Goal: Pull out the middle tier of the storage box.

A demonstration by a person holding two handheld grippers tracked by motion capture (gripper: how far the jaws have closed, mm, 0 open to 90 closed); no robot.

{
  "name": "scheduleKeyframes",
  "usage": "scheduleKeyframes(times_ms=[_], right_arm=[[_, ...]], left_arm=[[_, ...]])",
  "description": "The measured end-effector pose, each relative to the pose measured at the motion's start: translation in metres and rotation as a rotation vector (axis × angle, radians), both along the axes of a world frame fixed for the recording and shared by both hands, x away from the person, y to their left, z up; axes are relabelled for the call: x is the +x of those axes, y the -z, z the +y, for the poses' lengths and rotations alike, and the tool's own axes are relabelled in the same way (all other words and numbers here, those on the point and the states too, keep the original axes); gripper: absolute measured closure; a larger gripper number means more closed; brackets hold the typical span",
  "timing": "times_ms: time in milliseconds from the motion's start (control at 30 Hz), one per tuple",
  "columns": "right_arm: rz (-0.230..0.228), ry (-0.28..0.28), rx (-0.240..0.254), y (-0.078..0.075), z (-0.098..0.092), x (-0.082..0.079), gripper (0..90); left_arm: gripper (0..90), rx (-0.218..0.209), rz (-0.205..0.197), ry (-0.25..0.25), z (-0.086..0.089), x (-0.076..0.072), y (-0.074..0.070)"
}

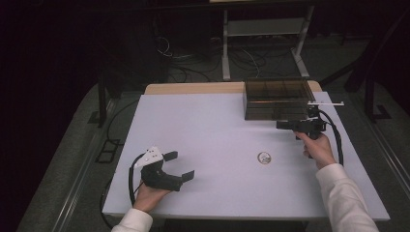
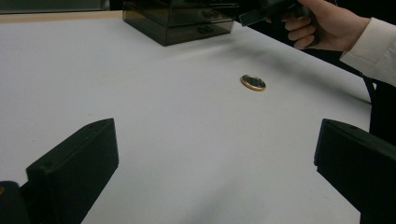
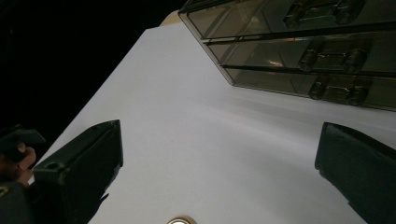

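Holding both grippers with jaws released | left gripper [image 1: 180, 166] near us | right gripper [image 1: 290, 124] by drawer box [image 1: 277, 99] | coin [image 1: 264, 157] on worktop [image 1: 203, 125] between

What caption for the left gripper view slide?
Open left gripper faces a gold-rimmed coin on the white table, smoked drawer box behind.

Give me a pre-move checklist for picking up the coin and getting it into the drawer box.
1. Left hand-held gripper open and empty: ok.
2. Right hand-held gripper open and empty: ok.
3. Coin lying flat and free on the table: ok.
4. Bare table around the coin: ok.
5. A drawer open in the drawer box: not ok, all look shut.
6. Right hand-held gripper near the drawer handles: ok.
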State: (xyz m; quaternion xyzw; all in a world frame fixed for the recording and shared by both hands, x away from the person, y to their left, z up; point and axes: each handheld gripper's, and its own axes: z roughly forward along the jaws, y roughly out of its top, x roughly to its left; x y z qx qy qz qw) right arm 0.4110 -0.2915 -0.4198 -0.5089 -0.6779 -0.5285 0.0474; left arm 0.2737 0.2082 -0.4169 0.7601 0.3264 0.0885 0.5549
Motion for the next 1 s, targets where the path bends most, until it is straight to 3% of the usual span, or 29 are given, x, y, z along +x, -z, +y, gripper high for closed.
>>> scheduleKeyframes(times_ms=[100,200,367,500,733,1000], right_arm=[[0.030,0.012,0.040,0.003,0.000,0.002,0.4],[0.039,0.023,0.052,0.005,-0.001,0.003,0.4],[0.059,0.053,0.115,0.008,-0.003,0.006,0.4],[0.067,0.062,0.128,0.009,-0.003,0.007,0.4],[0.094,0.094,0.215,0.012,-0.004,0.010,0.4],[0.129,0.131,0.257,0.017,-0.005,0.014,0.4]], left_arm=[[0.0,0.000,0.000,0.000,0.000,0.000,0.000],[0.0,0.001,0.000,0.001,0.000,0.000,0.000],[0.0,0.001,-0.001,0.000,0.000,0.000,0.000],[0.0,0.001,-0.001,0.000,0.000,0.000,0.000],[0.0,0.000,-0.001,0.002,0.000,0.000,0.000],[0.0,0.000,0.000,0.002,0.000,0.000,0.000]])
